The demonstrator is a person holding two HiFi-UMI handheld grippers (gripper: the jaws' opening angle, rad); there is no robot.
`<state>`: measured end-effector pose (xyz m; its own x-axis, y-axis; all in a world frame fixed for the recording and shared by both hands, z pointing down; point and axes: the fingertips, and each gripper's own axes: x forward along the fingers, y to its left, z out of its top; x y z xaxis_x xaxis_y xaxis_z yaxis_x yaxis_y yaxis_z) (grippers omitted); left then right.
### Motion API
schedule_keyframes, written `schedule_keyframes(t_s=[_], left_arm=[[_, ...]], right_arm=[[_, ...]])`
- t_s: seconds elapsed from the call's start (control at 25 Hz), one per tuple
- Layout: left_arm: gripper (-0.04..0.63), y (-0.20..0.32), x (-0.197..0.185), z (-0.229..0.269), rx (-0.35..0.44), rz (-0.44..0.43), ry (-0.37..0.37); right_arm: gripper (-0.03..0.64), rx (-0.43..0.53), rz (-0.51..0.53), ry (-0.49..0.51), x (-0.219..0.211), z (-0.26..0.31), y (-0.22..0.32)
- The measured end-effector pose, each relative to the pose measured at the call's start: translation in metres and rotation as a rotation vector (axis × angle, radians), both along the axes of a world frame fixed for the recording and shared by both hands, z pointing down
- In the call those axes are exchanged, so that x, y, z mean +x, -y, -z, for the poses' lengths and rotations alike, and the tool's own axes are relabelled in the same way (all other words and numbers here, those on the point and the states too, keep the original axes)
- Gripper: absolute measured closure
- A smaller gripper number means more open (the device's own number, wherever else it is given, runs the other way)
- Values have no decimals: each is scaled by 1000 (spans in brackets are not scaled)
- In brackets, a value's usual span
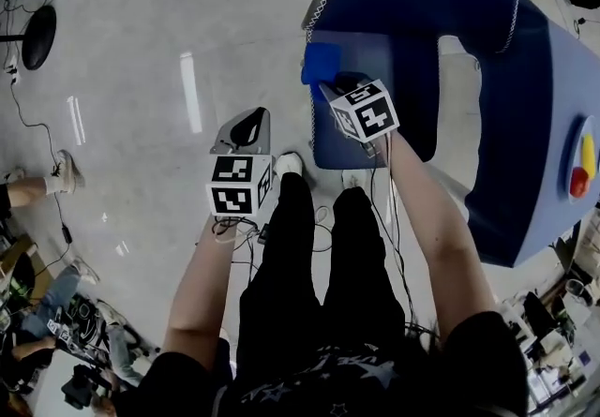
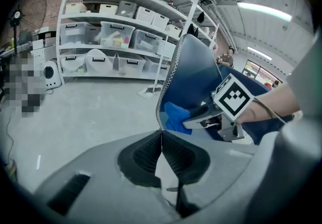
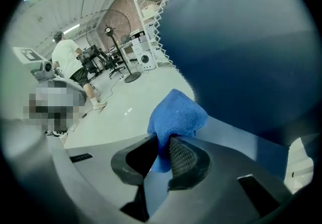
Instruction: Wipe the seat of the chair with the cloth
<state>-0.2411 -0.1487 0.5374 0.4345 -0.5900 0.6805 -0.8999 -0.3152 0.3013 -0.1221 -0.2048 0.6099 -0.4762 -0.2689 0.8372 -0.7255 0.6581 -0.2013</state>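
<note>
A dark blue upholstered chair with white stitching stands ahead of me; its seat faces me. My right gripper is shut on a bright blue cloth, which rests at the seat's left front corner. In the right gripper view the cloth bulges out between the jaws, against the chair's back. My left gripper hangs over the floor left of the chair, jaws shut with nothing in them. The left gripper view shows the cloth and the right gripper at the chair's edge.
The grey floor spreads to the left. My legs and a white shoe stand just before the seat. Cables trail on the floor. Shelves with storage bins line the far wall. A fan and a person are farther off.
</note>
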Motion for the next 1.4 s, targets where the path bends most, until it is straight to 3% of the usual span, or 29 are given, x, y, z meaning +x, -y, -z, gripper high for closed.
schedule_keyframes(t_s=[0.36,0.88,1.4], left_arm=[[575,12,15,-21,-39,-33,23],[575,18,62,-28,-74,-61,52],[575,23,150,-31,-99,-122,56]], right_arm=[[561,-2,97,-109,10,-50,26],[561,-32,-71,-112,94,-59,46],[561,-32,-198,-168,221,-56,51]])
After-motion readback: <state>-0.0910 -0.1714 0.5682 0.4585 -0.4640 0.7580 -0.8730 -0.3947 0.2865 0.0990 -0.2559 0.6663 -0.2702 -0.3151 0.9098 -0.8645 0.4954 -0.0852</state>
